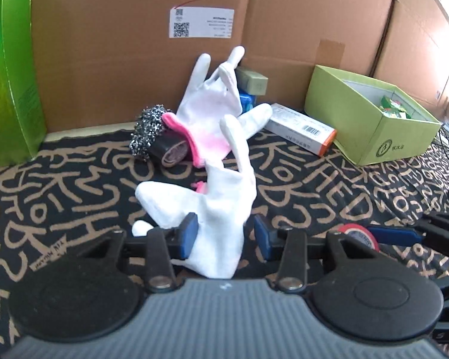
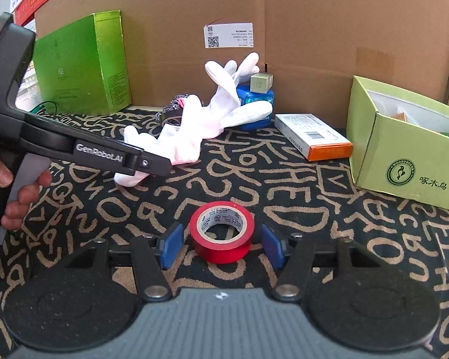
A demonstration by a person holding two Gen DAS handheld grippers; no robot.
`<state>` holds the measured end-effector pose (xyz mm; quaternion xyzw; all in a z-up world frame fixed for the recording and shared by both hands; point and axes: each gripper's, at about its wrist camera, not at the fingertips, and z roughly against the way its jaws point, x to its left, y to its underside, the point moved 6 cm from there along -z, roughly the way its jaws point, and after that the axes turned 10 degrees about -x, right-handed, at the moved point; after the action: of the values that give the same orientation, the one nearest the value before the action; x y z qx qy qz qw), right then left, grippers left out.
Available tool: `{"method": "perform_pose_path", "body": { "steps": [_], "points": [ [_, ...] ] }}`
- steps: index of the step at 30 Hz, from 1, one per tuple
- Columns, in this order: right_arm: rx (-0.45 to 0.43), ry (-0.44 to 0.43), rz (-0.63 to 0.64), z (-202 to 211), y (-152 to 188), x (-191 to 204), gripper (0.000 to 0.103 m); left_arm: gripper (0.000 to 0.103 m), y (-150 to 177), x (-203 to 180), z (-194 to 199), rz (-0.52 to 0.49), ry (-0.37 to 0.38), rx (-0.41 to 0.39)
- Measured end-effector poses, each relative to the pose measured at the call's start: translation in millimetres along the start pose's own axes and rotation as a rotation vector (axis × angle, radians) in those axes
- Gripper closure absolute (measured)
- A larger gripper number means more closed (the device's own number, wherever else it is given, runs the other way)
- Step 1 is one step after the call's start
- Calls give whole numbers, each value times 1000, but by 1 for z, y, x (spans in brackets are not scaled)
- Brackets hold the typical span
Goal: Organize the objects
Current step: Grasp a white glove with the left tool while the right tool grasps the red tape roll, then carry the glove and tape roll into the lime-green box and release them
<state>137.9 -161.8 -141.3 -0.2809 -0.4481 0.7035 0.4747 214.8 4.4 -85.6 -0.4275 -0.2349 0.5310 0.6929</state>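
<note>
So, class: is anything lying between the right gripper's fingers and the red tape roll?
Nothing visible. The red tape roll sits on the patterned cloth directly between the right gripper and its open fingers, with small clear gaps either side.

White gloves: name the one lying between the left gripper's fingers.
The nearer white glove, crumpled on the patterned cloth between the left gripper fingers. The other glove leans on the cardboard behind.

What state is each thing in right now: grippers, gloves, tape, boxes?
left gripper: jaws apart, near white glove between them, right pad clear of it
right gripper: open, straddling red tape roll, gaps both sides
red tape roll: lying flat on patterned cloth
far white glove: draped over clutter, fingers up
light green box: open, packets inside
orange-ended carton: closed, lying flat
tall green box: upright, closed
</note>
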Motion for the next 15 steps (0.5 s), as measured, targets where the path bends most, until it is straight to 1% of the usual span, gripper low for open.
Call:
{"method": "perform_pose_path", "body": {
  "steps": [1, 3, 4, 5, 6, 7, 8, 9, 12, 15],
  "points": [
    [2, 0, -1, -2, 0, 0, 41, 57, 1, -1, 0, 2, 0, -4],
    [-2, -1, 2, -5, -1, 1, 42, 60, 3, -2, -2, -6, -2, 9],
    [-3, -1, 4, -6, -1, 2, 42, 65, 3, -3, -2, -13, -6, 10],
    [-3, -4, 8, -7, -1, 2, 42, 77, 3, -3, -1, -16, -14, 13],
    [-5, -6, 10, -7, 0, 3, 49, 84, 2, -2, -1, -9, -13, 17],
    [-9, -4, 11, -7, 0, 3, 52, 89, 2, 0, -1, 11, -3, 21],
    [-12, -3, 13, -6, 0, 3, 52, 95, 2, 1, 0, 38, 6, 26],
    [-12, -8, 7, -5, 0, 2, 52, 96, 2, 2, 2, 54, 7, 26],
    [-18, -26, -11, 0, 0, 1, 52, 98, 1, -1, 7, 60, 11, 24],
    [-47, -31, -24, 11, -5, -2, 52, 98, -10, -11, 17, 79, 56, -2]
  ]
}}
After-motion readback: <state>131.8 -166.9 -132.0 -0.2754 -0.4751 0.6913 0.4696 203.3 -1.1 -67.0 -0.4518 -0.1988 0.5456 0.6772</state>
